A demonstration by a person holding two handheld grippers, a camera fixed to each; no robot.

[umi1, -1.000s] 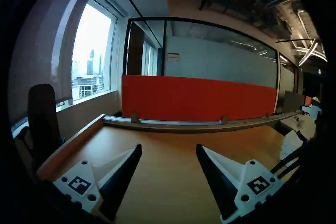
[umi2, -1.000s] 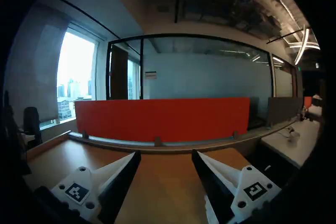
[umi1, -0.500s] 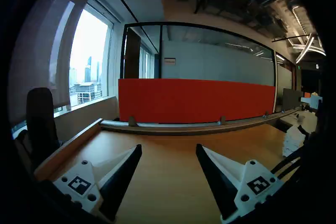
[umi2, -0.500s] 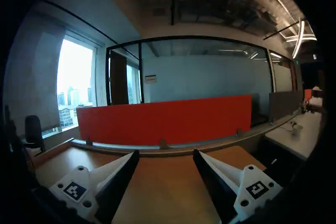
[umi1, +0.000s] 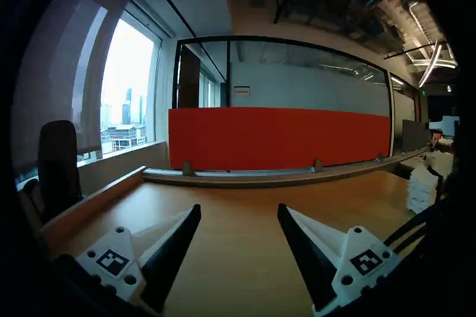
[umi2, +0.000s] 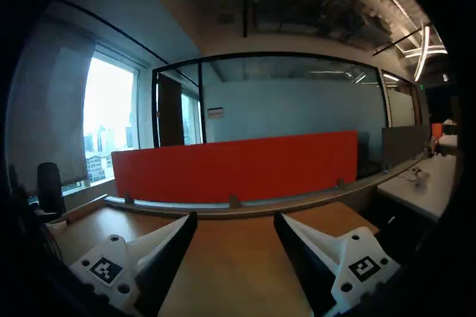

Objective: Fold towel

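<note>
On the left gripper view, I'm looking low across a wooden desk (umi1: 238,257) with the left gripper (umi1: 238,206) hanging just above it. Its two fingers are spread wide, there's bare desk between the tips, and nothing is pinched. Past the far edge of the desk stands a red divider panel (umi1: 279,138) with a glass wall above it. A bright window (umi1: 125,97) is off to the left, and a black chair (umi1: 58,162) sits beside the desk's left edge.

As for the towel, the only candidate I've got is a white stack (umi1: 423,189) at the far right edge of the desk, well apart from the fingers. It looks layered like folded cloth, but it's too small and warped out there for me to be sure.

On the right gripper view it's much the same. The right gripper (umi2: 235,216) is also spread open over the wood, with nothing between the fingers. The red panel runs across the middle, and the window and chair are at the left. A white neighbouring desk (umi2: 425,183) with some small clutter on it is at the right, under a strip ceiling light (umi2: 425,49).
</note>
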